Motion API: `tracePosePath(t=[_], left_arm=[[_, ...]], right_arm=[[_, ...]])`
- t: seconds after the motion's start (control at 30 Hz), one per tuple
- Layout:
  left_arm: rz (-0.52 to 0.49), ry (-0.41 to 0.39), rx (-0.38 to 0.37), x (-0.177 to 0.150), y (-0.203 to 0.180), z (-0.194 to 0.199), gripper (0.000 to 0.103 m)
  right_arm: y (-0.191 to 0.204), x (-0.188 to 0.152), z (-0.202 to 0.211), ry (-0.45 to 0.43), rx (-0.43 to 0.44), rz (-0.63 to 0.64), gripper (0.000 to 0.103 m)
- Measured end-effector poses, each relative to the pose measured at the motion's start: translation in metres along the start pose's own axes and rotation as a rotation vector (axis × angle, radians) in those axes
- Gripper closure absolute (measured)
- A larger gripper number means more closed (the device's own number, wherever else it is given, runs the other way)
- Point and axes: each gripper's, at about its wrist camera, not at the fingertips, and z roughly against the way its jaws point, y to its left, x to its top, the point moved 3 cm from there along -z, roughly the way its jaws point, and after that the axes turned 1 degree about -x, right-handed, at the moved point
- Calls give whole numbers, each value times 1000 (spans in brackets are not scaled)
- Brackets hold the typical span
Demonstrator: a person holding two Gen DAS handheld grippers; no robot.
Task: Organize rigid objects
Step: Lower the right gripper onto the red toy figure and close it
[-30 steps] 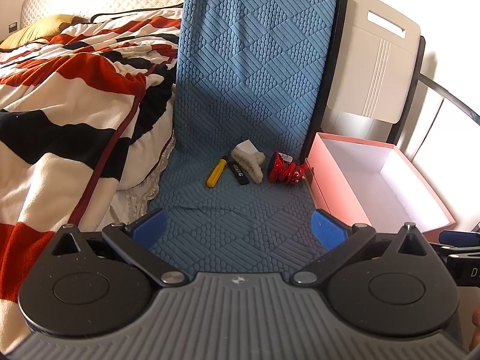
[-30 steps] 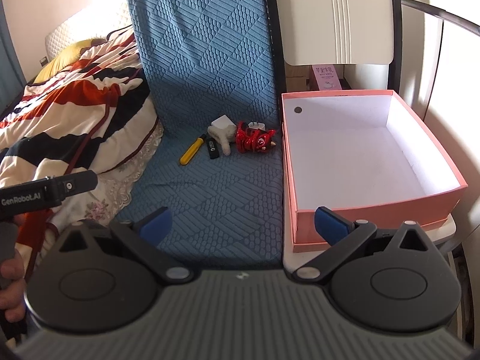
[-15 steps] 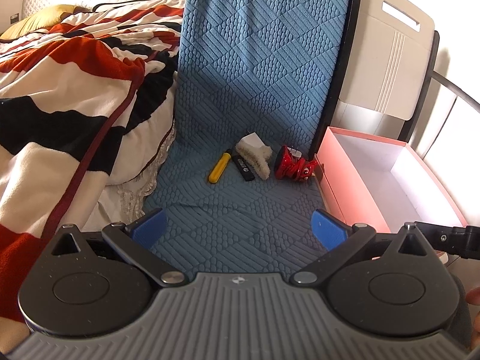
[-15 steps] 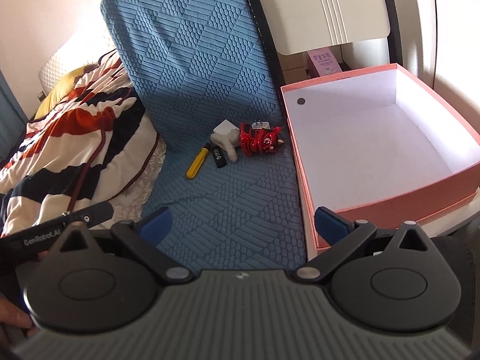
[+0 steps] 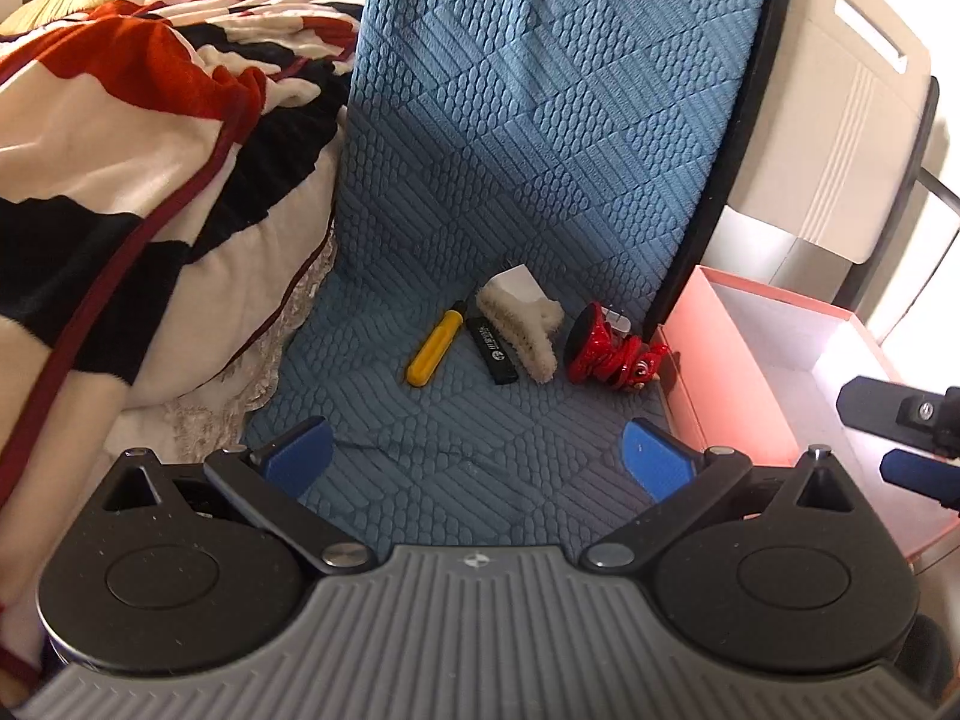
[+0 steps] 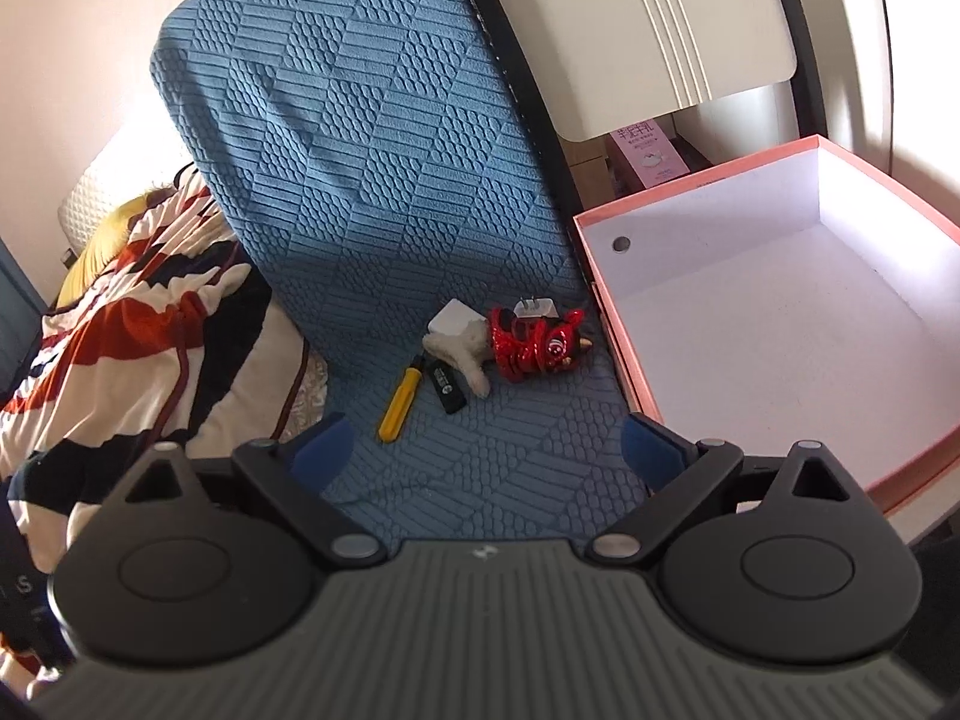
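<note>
Both tools — left tool (image 5: 474, 450) and right tool (image 6: 489, 444) — hang spread and empty while I see the pink box (image 6: 606, 294) at frame right holding nothing, the red figurine (image 6: 534, 342), yellow cutter (image 6: 399, 399) and black stick (image 6: 447, 387) unsorted mid-frame.

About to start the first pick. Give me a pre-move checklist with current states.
1. Left hand-held gripper open, holding nothing: ok.
2. Right hand-held gripper open, holding nothing: ok.
3. Pink box open, nothing inside: ok.
4. Red figurine, yellow tool, black stick all in sight on the blue mat: ok.
5. Items separated for a clean grasp: not ok, fuzzy clip touches its neighbours.
</note>
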Motion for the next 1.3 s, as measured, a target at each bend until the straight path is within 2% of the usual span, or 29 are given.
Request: tracePosePath(t=[0.13, 0.17, 0.27, 0.53, 0.7, 0.9, 1.07, 1.23, 1.3], left_arm=[[-3, 18, 13, 9, 6, -30, 0], [-3, 23, 18, 12, 8, -37, 0], [-2, 37, 29, 19, 15, -60, 0], [0, 89, 11, 31, 29, -118, 3], [17, 133, 8, 32, 38, -152, 7], [96, 121, -40, 40, 49, -183, 13], [66, 130, -12, 45, 49, -209, 23], [117, 177, -21, 39, 59, -232, 47], [127, 167, -16, 40, 62, -234, 50]], right_arm=[[6, 11, -29, 3, -10, -9, 13], [8, 12, -37, 7, -22, -11, 19], [8, 16, -61, 31, -52, -24, 26], [10, 15, -120, 18, -92, -84, 28], [5, 14, -158, 1, -147, -152, 27], [-1, 19, -191, -45, -206, -240, 26], [-8, 25, -210, -94, -295, -338, 26], [-14, 27, -221, -119, -401, -373, 26], [-21, 27, -224, -118, -426, -418, 26]])
